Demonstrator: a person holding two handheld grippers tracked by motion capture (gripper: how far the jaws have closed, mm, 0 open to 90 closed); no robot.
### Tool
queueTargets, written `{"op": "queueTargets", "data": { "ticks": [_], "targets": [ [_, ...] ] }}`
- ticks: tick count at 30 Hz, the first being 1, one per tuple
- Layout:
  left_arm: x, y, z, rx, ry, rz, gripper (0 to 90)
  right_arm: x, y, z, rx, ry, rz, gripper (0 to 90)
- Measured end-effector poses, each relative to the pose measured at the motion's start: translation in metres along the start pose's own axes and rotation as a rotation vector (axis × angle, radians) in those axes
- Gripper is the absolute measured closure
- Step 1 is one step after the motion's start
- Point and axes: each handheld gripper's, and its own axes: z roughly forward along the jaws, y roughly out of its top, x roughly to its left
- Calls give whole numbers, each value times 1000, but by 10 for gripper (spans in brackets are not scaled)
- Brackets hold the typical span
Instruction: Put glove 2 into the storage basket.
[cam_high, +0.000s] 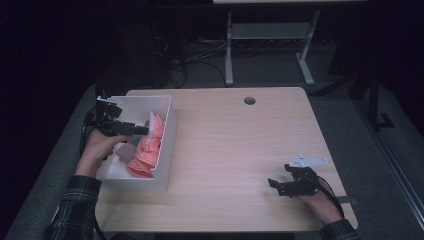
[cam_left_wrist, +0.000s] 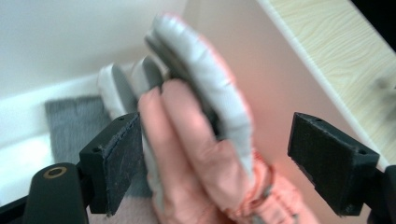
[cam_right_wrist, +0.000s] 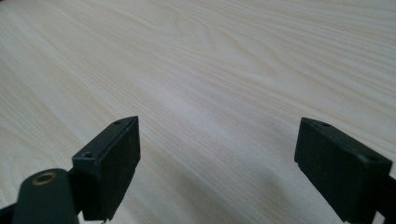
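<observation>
Pink and grey fabric fills the right side of the white bin at the table's left edge: a pair of gloves, lying against the bin's right wall, with a darker grey cloth flat on the bin floor beside them. The left gripper hangs over the bin with its tips at the gloves. In the left gripper view its jaws stand wide apart with a pink glove finger between them; the left pad is at the fabric's edge, the right pad is clear of it, so nothing is clamped.

My guess is the gloves are being set down in the bin, and the careful way to finish is to lift straight out so no cuff or finger catches on a pad and gets dragged up.

Across the bare wood table, near the right front corner, the right gripper rests low, jaws spread and empty, well away from the bin.
</observation>
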Motion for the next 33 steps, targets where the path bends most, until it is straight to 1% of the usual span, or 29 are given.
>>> {"op": "queueTargets", "data": {
  "ticks": [3,6,8,11,12,14,15,17,18,23,24,26,28,29,31,32,33],
  "targets": [
    [-8,6,-3,-3,-1,29,176,-1,0,0,-3,-3,3,141],
    [-19,12,-6,-28,-6,61,176,-2,-1,2,4,1,-1,141],
    [-27,16,-7,-42,-11,85,175,-2,-1,1,3,0,-8,141],
    [-44,22,-7,-55,-24,119,174,-1,0,1,2,1,-2,141],
    [-47,23,-7,-60,-26,129,174,-1,0,1,4,1,-3,141],
    [-56,26,-6,-64,-31,152,173,-1,1,1,1,1,-14,142],
    [-62,28,-6,-67,-38,164,173,0,1,2,3,1,-13,141],
    [-72,30,-3,-73,-55,178,173,1,1,1,5,1,-14,141],
    [-76,31,-2,-72,-58,186,173,2,1,1,4,1,-14,141],
    [-103,35,6,-93,-84,227,174,2,1,1,2,2,-16,141],
    [-107,35,8,-95,-90,230,174,2,1,1,0,2,-19,141],
    [-121,37,14,-96,-103,248,174,2,1,1,-1,2,-20,141],
    [-129,38,17,-94,-116,264,174,2,1,1,-2,4,-18,141],
    [-136,39,20,-95,-121,276,174,2,1,1,-2,4,-17,141],
    [-145,39,24,-97,-134,294,174,3,1,0,-2,5,-15,141],
    [-153,39,29,-93,-149,299,174,3,1,0,-2,5,-14,141],
    [-157,39,32,-91,-150,301,174,3,1,0,-3,5,-15,141]
  ]
}}
